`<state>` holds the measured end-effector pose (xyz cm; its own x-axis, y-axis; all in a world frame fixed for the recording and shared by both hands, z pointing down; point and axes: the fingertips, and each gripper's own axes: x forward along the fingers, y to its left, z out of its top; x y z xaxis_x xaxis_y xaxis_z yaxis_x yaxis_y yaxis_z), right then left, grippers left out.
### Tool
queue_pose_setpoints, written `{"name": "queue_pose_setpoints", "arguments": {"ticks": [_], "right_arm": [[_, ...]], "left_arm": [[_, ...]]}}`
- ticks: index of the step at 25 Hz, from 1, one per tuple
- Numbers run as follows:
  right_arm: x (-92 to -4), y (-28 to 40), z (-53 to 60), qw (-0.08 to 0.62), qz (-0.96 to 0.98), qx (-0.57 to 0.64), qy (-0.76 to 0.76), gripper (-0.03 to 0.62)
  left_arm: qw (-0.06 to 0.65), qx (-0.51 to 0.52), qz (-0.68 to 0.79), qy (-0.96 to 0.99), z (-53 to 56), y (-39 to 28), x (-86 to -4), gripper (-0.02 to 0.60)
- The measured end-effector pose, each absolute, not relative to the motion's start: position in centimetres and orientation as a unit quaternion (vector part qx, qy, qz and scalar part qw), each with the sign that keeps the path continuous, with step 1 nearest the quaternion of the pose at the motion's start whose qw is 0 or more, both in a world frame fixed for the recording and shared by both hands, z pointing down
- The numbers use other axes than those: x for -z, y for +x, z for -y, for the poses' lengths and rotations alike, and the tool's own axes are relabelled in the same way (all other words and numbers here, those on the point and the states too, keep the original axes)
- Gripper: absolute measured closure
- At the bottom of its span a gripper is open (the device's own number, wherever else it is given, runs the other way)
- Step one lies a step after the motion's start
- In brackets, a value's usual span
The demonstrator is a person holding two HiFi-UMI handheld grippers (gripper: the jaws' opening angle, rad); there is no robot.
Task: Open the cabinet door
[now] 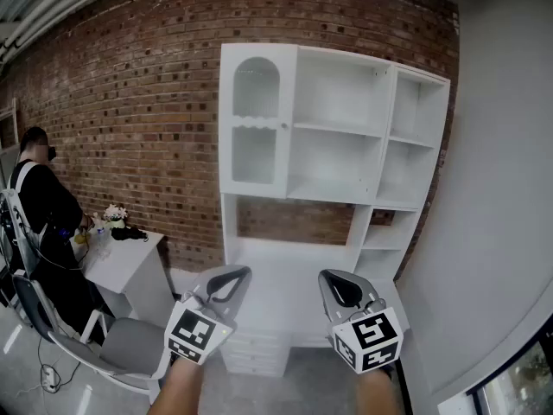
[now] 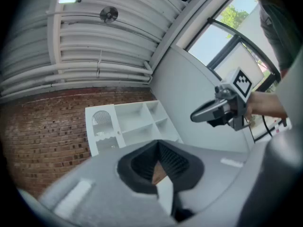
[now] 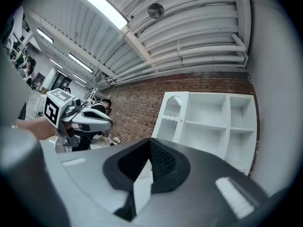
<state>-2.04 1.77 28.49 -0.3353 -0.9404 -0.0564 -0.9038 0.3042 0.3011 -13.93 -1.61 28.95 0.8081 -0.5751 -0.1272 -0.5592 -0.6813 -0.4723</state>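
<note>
A white cabinet [image 1: 346,145] stands against the brick wall. Its arched glass door [image 1: 256,128] at the upper left is closed, with a small knob [image 1: 284,126] on its right edge. My left gripper [image 1: 230,277] and right gripper [image 1: 340,284] are held low in front of the cabinet's desk top, well short of the door, and both point up at it. Both are shut with nothing between the jaws. The left gripper view shows the door [image 2: 102,126] beyond the left gripper [image 2: 158,167] and the right gripper [image 2: 201,115] alongside. The right gripper view shows the door [image 3: 171,113] past the right gripper [image 3: 149,162].
A person [image 1: 39,206] stands at a small white desk [image 1: 130,262] at the left, with a grey chair [image 1: 130,344] in front of it. A grey wall [image 1: 501,232] closes in the right side. Drawers [image 1: 255,353] sit under the cabinet's desk top.
</note>
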Motion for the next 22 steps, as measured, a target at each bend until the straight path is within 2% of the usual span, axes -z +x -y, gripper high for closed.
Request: {"name": "queue_pose_setpoints", "arguments": {"ticks": [22], "right_arm": [[-29.2, -4.8, 0.0, 0.049, 0.794, 0.138, 0.59, 0.588]], "left_arm": [[0.249, 0.013, -0.29, -0.924, 3.5, -16.8, -30.0, 0.58]]}}
